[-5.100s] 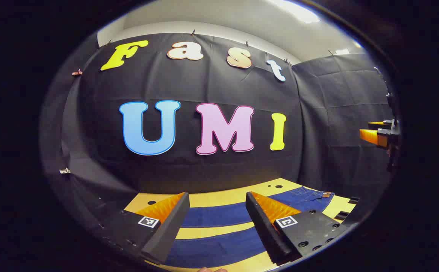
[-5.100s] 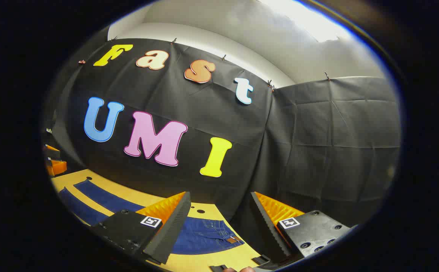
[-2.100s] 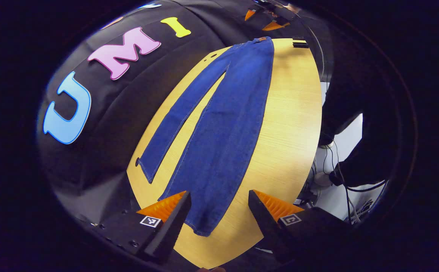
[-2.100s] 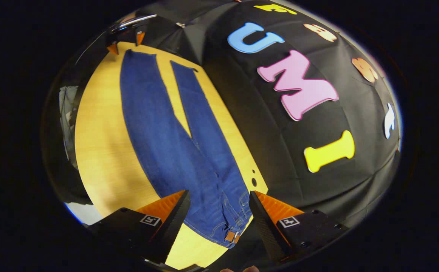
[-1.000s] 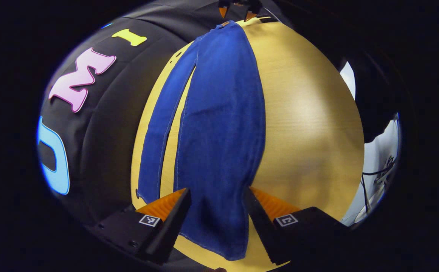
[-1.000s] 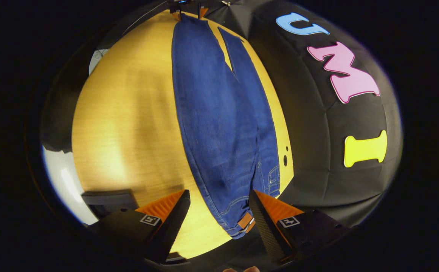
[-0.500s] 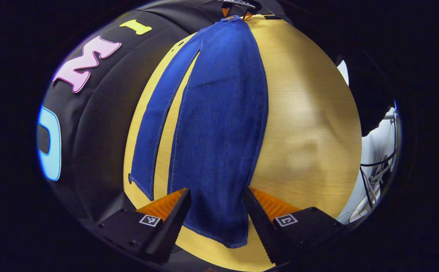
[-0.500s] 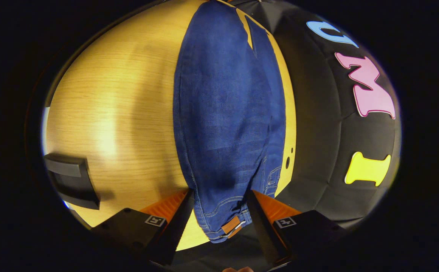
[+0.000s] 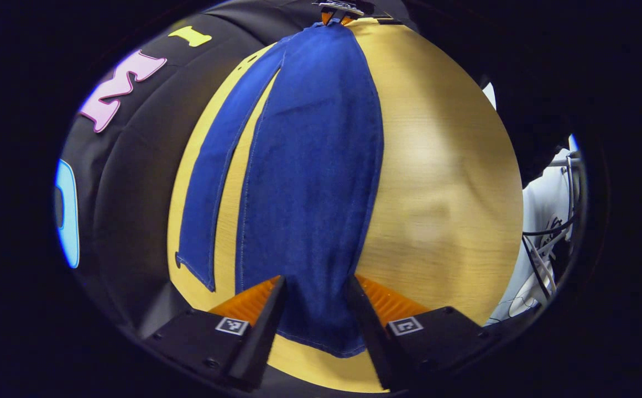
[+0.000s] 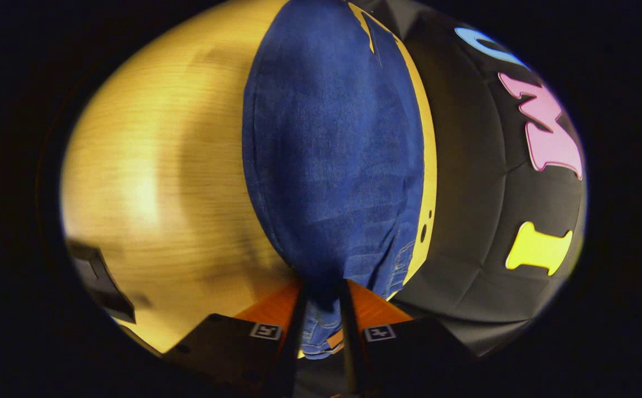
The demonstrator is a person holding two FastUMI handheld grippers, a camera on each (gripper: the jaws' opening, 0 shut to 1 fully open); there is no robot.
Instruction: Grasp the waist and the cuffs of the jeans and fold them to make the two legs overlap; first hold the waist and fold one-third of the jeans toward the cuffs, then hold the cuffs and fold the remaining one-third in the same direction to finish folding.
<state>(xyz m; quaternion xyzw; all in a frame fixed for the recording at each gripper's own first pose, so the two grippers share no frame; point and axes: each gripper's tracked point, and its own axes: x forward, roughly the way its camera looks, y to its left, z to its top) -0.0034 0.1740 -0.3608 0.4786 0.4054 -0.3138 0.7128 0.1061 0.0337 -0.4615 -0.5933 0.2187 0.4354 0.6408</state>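
Note:
Blue jeans (image 9: 309, 166) lie flat and lengthwise on the wooden table (image 9: 442, 166). In the left gripper view the two legs run toward me, with a narrow gap between the near leg and the far leg (image 9: 210, 182). My left gripper (image 9: 314, 284) is down over the near leg's cuff (image 9: 321, 331), open, fingers straddling the cloth. The right gripper (image 9: 334, 11) shows small at the far waist end. In the right gripper view the jeans (image 10: 332, 138) stretch away, and my right gripper (image 10: 323, 290) is shut on the waist, by the brown patch (image 10: 336, 338).
The booth's black cloth wall runs along the jeans' far side in both views. A black block (image 10: 97, 282) sits at the table's edge, left in the right gripper view. Cables (image 9: 547, 221) hang over a pale floor beyond the table's open side.
Both grippers came down from facing the wall to opposite ends of the jeans. Over the last half second the right fingers closed on the waist. The left fingers narrowed a little around the cuff.

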